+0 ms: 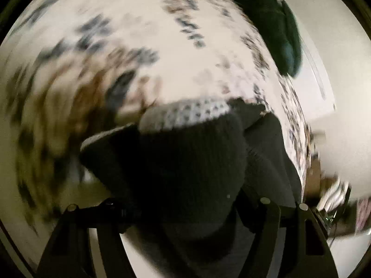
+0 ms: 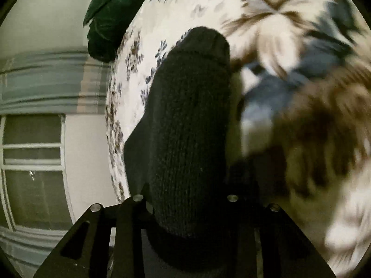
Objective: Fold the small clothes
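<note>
**Right wrist: dark sock in both grippers over floral bedding**

Black knit sock [image 2: 192, 120] sat between the right gripper [image 2: 185, 199] jaws, narrowed onto it, toe end pointing away. Left wrist view: sock [image 1: 180, 162], pale patterned band on top, lay between left gripper [image 1: 185, 206] jaws; grip unclear. Floral bedspread [image 2: 176, 4] underneath, dark green pillow [image 2: 109, 18] beyond.

1. The black sock [image 2: 190, 120] is ribbed knit cloth, matt and slightly fuzzy.
2. The bedspread [image 2: 176, 4] is smooth printed cloth.
3. The green pillow [image 2: 109, 16] looks like soft cloth with a faint sheen.
4. The gripper fingers [image 2: 129, 231] are matt black plastic with shiny metal pins.
</note>
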`<state>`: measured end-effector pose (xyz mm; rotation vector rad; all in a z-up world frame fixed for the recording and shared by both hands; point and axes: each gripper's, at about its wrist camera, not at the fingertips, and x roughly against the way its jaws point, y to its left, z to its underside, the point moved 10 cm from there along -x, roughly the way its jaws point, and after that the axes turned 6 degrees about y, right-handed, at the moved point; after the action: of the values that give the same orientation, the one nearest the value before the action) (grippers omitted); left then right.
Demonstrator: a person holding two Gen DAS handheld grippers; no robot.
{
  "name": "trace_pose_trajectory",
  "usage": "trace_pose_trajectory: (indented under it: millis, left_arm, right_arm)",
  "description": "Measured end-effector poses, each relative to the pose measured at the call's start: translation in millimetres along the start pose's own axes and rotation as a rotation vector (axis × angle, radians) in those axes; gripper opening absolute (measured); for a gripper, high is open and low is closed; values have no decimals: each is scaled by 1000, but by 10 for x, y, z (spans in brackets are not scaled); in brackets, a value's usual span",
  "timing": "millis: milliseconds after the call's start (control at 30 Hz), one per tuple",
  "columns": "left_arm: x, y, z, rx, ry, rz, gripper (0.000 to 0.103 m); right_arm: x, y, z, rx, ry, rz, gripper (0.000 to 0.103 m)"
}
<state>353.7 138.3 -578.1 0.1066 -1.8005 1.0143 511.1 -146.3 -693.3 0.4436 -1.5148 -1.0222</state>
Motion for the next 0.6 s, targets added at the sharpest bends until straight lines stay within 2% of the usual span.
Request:
trace_pose_trajectory:
  millis: [167,267,333,367,433,500,533,567,600]
  left_arm:
    - [-176,-276,-494,-212,111,25,69]
    - [-474,-511,-766,-354,225,40,70]
    - [-653,-514,-782,-385,329,50,76]
    - [-683,-497,-784,-380,363,80,80]
    - [-639,-427,-767,-356,401,137,82]
    - [-530,-360,-695,-322,412,197,82]
    - [-488,-323,-661,-291,413,233,82]
    - [-453,-290,-623,-264,412,263,84]
    - [-436,-258,-575,-240,414,286,84]
  right_arm:
    - [374,-193,702,-79,-51,-12,32]
    - [401,-267,1200,-142,-65,-32,32]
    - [326,-323,1357,-184,-78,-80,34]
    - [316,-355,1370,-198,-89,-92,39]
    - [304,-413,1288,-237,-113,-96,49]
    - [474,-482,1175,-241,-184,-81,62]
    - [528,-486,1130,-234,-208,-81,75]
    - [551,-508,1093,-230,-210,-87,82]
    - [533,-538,1053,-235,-197,-92,84]
